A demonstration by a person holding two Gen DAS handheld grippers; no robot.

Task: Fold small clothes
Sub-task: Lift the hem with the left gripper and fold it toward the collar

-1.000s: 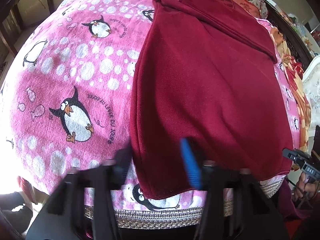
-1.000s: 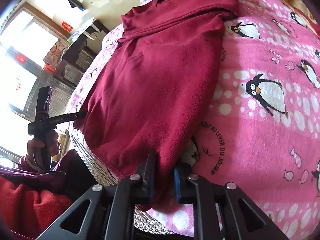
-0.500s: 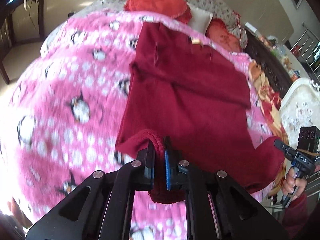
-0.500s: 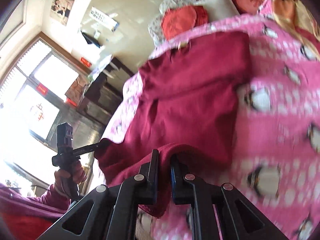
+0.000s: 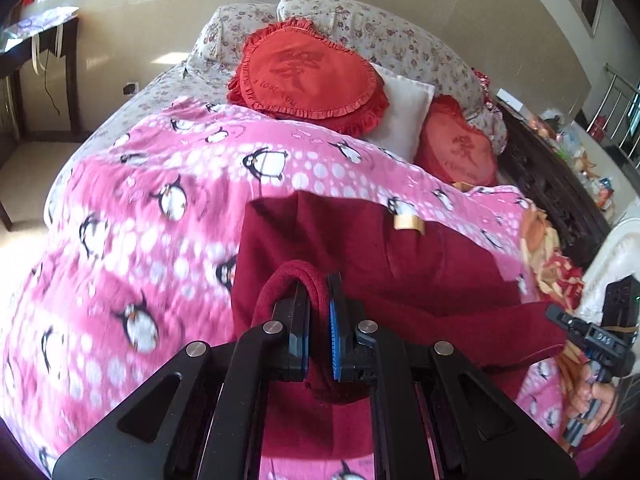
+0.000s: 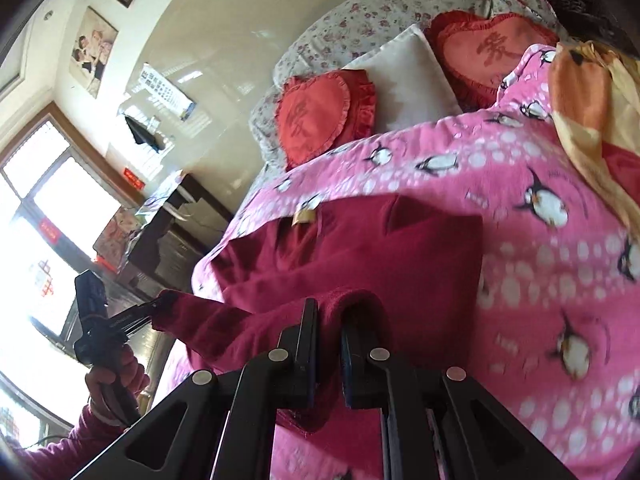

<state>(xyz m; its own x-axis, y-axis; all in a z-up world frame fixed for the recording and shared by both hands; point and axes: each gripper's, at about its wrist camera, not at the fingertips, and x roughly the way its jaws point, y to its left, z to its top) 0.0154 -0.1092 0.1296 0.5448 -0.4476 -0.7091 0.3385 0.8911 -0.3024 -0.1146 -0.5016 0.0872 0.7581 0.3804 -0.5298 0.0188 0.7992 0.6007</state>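
Observation:
A dark red garment (image 5: 400,264) lies on a pink penguin blanket (image 5: 152,216) on a bed; it also shows in the right wrist view (image 6: 392,264). My left gripper (image 5: 319,312) is shut on one corner of the garment's near hem, lifted off the blanket. My right gripper (image 6: 329,340) is shut on the other hem corner and holds it raised too. The hem hangs between the two grippers above the rest of the garment. A tan label (image 5: 408,223) marks the far collar. The right gripper shows at the right of the left wrist view (image 5: 560,320).
Red heart cushions (image 5: 308,76) and a white pillow (image 5: 404,116) lie at the head of the bed. A dark side table (image 5: 552,184) with clutter stands to the right. An orange cloth (image 6: 592,120) lies on the blanket's right side. A dark desk (image 6: 172,232) stands by the window.
Both grippers closed on the near hem, lifted it off the blanket and carried it toward the collar. The garment now doubles over itself.

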